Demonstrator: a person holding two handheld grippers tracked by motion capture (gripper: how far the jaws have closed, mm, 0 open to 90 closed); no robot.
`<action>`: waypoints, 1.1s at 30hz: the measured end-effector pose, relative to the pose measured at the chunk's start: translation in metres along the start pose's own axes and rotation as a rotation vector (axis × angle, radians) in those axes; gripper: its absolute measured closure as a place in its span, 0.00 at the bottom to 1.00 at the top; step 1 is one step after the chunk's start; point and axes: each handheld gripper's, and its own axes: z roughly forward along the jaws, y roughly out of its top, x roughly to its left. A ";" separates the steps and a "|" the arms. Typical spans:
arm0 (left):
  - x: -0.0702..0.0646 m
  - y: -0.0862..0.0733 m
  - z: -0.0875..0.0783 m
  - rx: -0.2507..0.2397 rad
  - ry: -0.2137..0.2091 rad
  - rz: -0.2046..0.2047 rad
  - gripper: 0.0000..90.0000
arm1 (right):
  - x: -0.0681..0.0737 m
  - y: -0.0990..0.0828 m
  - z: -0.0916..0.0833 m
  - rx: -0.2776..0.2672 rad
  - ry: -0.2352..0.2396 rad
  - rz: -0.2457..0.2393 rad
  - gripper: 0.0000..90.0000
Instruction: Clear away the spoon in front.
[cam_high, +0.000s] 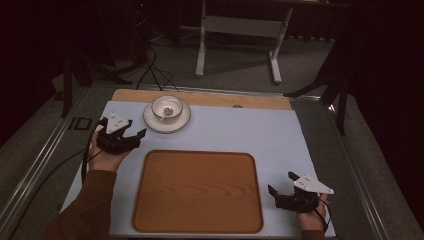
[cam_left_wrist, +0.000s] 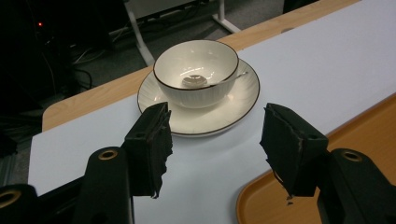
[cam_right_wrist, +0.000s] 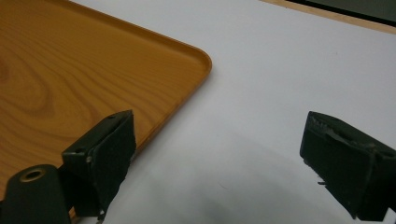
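White mat (cam_high: 280, 135), tray (cam_high: 197, 192) centred, bowl (cam_high: 167, 107) far-left

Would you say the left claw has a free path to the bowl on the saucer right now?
Probably yes: the left claw is open and faces the bowl on its saucer, with bare mat between them.

A bowl (cam_high: 167, 107) sits on a saucer (cam_high: 150, 120) behind the tray (cam_high: 197, 192), toward the table's far left.

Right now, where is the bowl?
In the high view the bowl sits on a white saucer at the far left of the table, beyond the wooden tray and just ahead of the left tool.
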 end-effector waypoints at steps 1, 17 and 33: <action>0.000 0.001 0.001 -0.001 -0.001 0.002 0.46 | 0.000 0.000 0.000 0.000 0.000 0.000 0.12; 0.005 0.016 0.012 -0.007 -0.022 0.013 0.47 | 0.000 0.000 0.001 0.001 0.003 -0.001 0.12; -0.001 0.021 0.037 0.019 -0.066 0.036 0.48 | -0.001 0.000 0.000 -0.004 -0.001 0.002 0.12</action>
